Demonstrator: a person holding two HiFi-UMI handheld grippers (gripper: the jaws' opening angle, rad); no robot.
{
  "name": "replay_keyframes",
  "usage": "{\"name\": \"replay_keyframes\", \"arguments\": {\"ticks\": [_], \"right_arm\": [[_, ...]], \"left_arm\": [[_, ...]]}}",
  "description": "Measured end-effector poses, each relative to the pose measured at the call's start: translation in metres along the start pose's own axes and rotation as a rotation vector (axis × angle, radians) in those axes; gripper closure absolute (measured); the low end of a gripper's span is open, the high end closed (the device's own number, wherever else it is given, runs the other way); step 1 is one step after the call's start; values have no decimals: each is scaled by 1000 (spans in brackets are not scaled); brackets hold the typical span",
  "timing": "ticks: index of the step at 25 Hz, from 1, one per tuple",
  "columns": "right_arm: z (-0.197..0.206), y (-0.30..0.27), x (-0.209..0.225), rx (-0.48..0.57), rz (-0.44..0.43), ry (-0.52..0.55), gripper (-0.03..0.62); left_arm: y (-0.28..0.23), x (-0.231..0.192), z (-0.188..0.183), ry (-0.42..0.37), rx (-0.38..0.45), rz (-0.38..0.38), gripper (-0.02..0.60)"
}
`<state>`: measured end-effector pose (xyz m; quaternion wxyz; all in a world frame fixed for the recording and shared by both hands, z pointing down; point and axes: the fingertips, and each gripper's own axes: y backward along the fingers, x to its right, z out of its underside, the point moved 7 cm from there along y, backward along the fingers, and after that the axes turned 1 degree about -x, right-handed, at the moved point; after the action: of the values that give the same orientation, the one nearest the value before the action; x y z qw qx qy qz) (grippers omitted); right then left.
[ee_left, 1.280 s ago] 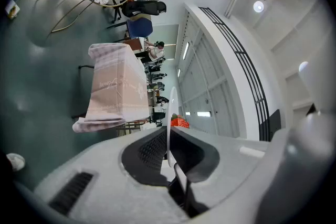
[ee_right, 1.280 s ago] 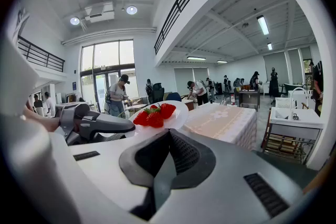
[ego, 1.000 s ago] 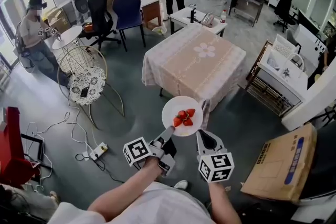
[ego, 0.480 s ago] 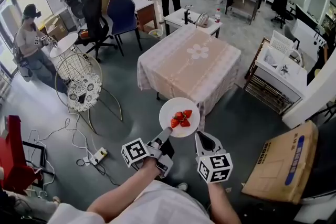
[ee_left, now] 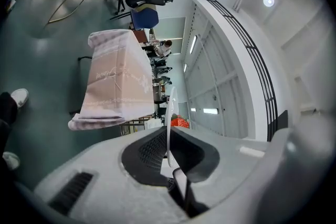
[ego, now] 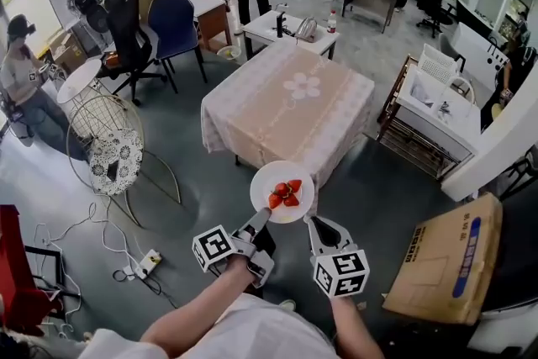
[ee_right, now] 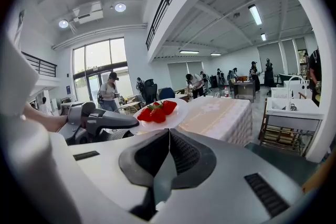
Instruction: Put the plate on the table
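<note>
We carry the plate (ego: 264, 179) of strawberries (ego: 284, 194) in mid-air, short of the worktop (ego: 277, 109) at 12 o'clock. The left claw (ego: 262, 216) pinches its rim; the right claw (ego: 309, 221) is clenched empty at its edge. Next we judge it needs a forward reach, kept level.

Round white plate (ego: 282, 173), red strawberries (ego: 285, 195) on it, sits in my left gripper (ego: 261, 216), beside my right gripper (ego: 309, 221); cloth-covered bench (ego: 286, 101) ahead.
</note>
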<state>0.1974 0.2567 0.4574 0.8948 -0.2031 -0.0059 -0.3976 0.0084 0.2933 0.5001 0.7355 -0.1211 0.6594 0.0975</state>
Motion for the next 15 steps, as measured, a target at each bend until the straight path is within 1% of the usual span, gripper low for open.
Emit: {"name": "replay_keyframes", "arguments": {"ticks": [9, 15], "right_arm": [[-25, -77, 12, -38, 45, -35, 589], [-44, -122, 6, -62, 66, -37, 589]], "left_arm": [[-58, -16, -70, 37, -57, -8, 565], [-78, -19, -118, 62, -76, -5, 565]]}}
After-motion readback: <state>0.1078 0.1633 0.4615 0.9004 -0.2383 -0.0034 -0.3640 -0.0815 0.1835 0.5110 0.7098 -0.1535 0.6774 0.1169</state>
